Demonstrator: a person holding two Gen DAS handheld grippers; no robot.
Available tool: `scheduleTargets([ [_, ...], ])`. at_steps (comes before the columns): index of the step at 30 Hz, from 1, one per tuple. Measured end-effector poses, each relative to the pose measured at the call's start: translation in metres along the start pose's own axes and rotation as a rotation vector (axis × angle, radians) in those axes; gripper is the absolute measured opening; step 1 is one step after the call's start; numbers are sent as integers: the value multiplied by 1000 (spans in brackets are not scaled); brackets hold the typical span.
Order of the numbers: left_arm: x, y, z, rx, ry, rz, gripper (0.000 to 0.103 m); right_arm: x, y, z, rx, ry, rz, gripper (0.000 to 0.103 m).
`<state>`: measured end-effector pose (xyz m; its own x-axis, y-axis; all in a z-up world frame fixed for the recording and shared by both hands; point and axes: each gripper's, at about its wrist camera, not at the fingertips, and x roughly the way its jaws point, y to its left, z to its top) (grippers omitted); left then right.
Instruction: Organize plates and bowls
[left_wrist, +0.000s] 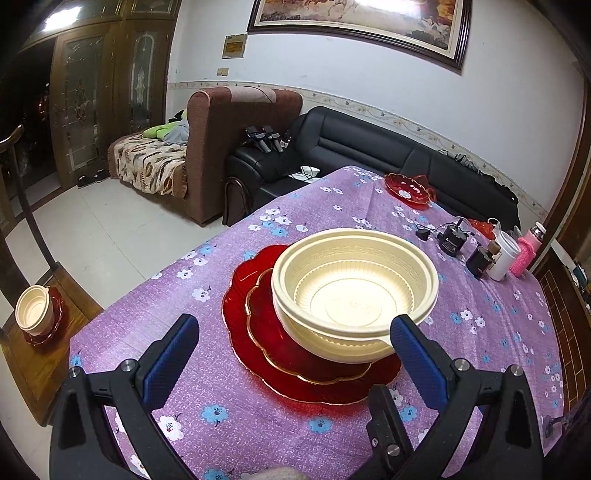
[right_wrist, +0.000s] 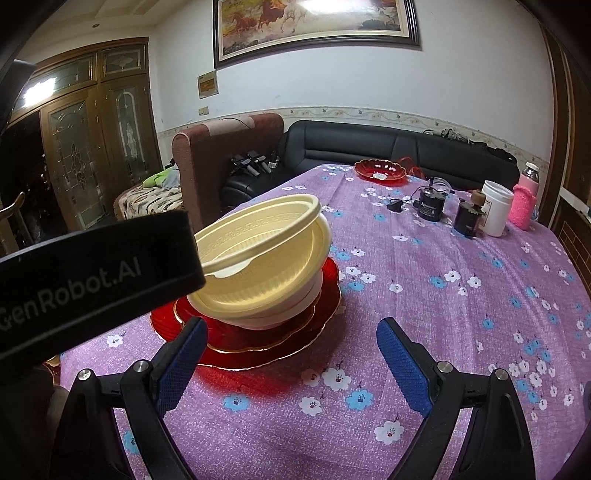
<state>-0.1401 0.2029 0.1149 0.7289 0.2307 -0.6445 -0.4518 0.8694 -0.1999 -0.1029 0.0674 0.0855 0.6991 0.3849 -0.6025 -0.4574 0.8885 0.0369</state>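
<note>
The left tongs (left_wrist: 295, 343) hang spread around the near rim of the nested bowls (left_wrist: 354, 288) on stacked red plates (left_wrist: 258, 332) mid-desk (left_wrist: 480, 350), stacking apparently under way; the right tongs (right_wrist: 291, 345), spread and empty, should next fetch the far red dish (right_wrist: 380, 170).

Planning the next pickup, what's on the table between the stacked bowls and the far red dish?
Nothing: from the bowls to the red dish only bare flowered tablecloth shows, clearest in the right wrist view.

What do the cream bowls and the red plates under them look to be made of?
Cream bowls: likely thin moulded plastic, matte, with fine ribbed walls and an embossed rim band. Red plates: translucent glass or acrylic, glossy, gold-edged scalloped rims; light tints the cloth red beneath.
</note>
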Motion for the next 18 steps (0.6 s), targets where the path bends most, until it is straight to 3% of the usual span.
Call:
scheduleTargets([
  [18,-2,-5,-1,-2,8,1,103,-4,-3,1,8,-1,7,95],
])
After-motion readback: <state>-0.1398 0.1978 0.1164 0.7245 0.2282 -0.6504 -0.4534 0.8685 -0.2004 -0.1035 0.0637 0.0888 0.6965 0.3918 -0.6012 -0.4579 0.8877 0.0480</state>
